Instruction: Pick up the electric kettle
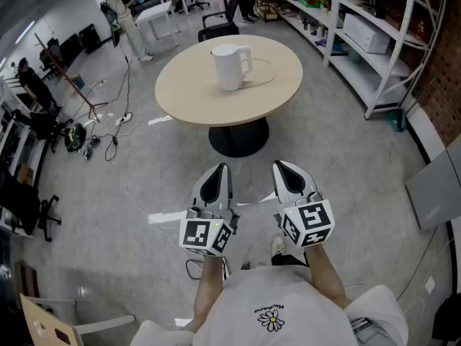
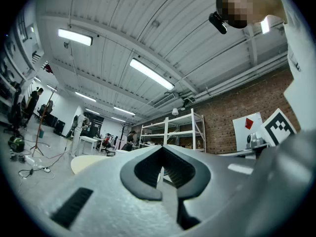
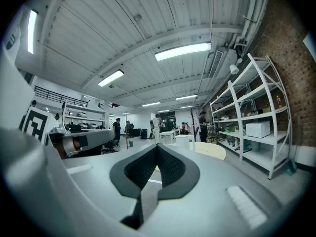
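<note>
A white electric kettle [image 1: 230, 65] stands upright near the middle of a round beige table [image 1: 187, 96], its handle to the right and a thin cord looping off beside it. Both grippers hover over the floor well short of the table. My left gripper [image 1: 223, 167] and my right gripper [image 1: 279, 164] sit side by side, jaws shut and empty, pointing toward the table. In the right gripper view the kettle [image 3: 183, 142] shows small and far beyond the shut jaws [image 3: 158, 146]. The left gripper view shows its shut jaws [image 2: 162, 147] and a slice of the table [image 2: 86, 163].
Metal shelving [image 1: 374, 42] with a microwave [image 1: 366, 32] lines the right wall. A black office chair [image 1: 220, 20] stands behind the table. Cables and a power strip [image 1: 115, 132] trail over the floor at left. A grey panel [image 1: 436, 189] leans at the right. People work at desks far back.
</note>
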Motion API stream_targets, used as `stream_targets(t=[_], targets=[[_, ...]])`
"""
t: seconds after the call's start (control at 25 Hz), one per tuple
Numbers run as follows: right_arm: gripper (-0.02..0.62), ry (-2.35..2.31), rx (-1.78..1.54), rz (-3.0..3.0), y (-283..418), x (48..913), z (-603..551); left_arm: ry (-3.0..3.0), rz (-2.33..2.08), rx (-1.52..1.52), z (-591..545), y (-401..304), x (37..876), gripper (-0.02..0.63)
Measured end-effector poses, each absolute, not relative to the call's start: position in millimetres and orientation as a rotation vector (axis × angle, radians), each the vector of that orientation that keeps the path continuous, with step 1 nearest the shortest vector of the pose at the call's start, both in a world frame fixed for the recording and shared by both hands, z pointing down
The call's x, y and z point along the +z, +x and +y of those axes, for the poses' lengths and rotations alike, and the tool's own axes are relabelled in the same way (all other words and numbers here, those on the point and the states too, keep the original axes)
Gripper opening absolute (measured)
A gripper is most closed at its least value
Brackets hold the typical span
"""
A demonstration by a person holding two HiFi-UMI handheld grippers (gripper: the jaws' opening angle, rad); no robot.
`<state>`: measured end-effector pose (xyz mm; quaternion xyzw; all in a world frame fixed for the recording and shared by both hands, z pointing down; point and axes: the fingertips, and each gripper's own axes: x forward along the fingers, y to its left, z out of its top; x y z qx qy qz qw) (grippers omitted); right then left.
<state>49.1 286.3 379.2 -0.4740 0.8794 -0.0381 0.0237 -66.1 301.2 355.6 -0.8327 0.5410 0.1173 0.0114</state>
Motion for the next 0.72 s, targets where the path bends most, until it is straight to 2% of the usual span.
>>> stream_targets(t=[0.72], targets=[[0.005,-1.313,0.000,2.825,56,374,258,-2.629,1.731,0.395,255,-50,363,0.000]])
